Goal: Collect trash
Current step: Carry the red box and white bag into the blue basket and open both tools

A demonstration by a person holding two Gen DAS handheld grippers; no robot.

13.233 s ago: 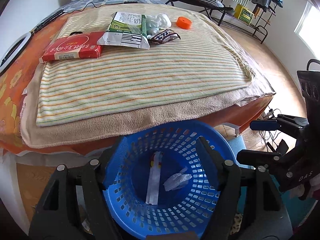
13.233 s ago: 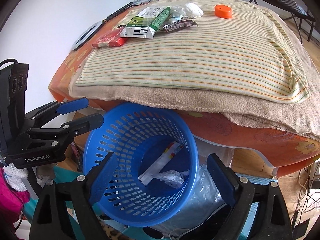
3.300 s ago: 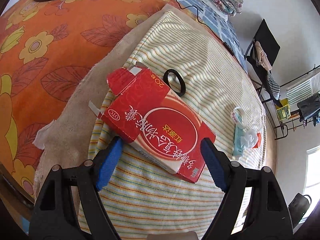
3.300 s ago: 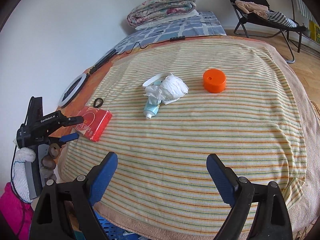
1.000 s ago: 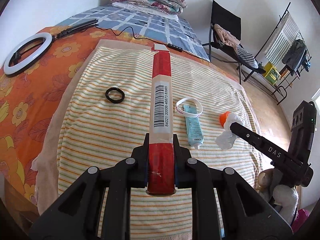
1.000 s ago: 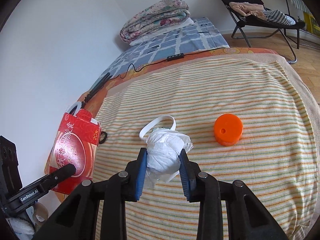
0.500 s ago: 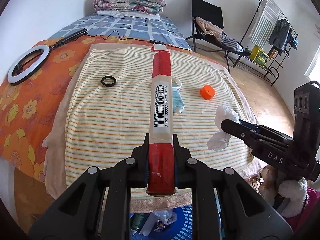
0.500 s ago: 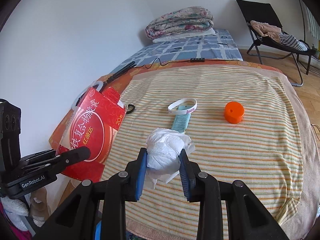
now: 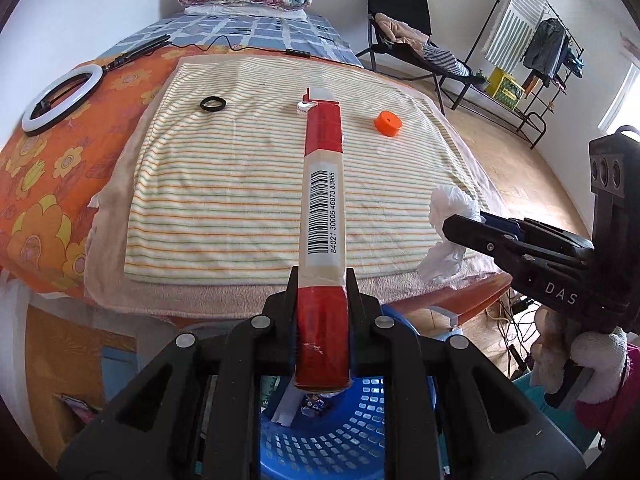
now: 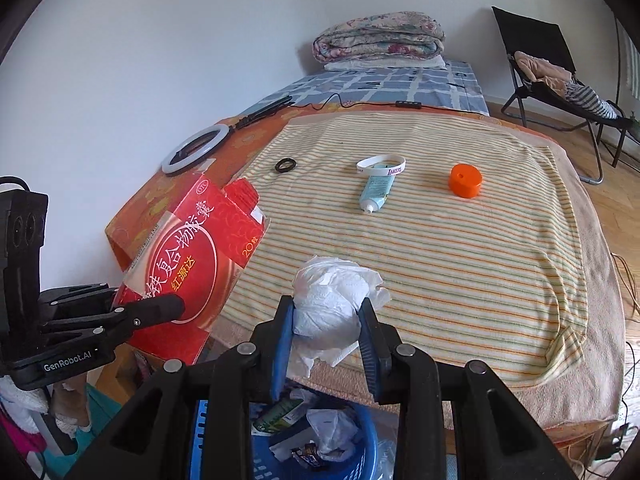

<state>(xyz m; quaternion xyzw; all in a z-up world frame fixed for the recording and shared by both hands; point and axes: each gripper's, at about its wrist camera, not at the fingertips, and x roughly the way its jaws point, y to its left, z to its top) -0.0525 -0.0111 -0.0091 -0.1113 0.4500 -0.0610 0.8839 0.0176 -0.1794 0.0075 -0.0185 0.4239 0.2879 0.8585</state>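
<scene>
You are clamping the box (image 9: 323, 216) narrowly in your left gripper (image 9: 322, 312) and pinching the tissue (image 10: 330, 304) in your right gripper (image 10: 327, 334), both near the bin (image 9: 360, 420). Releasing early risks the long box tipping off the rim.

I see basket (image 10: 360, 456) on floor before bed (image 10: 576, 320); on bed: ring (image 10: 285, 165) left, tube (image 10: 374, 190) centre, cap (image 10: 465, 180) right.
</scene>
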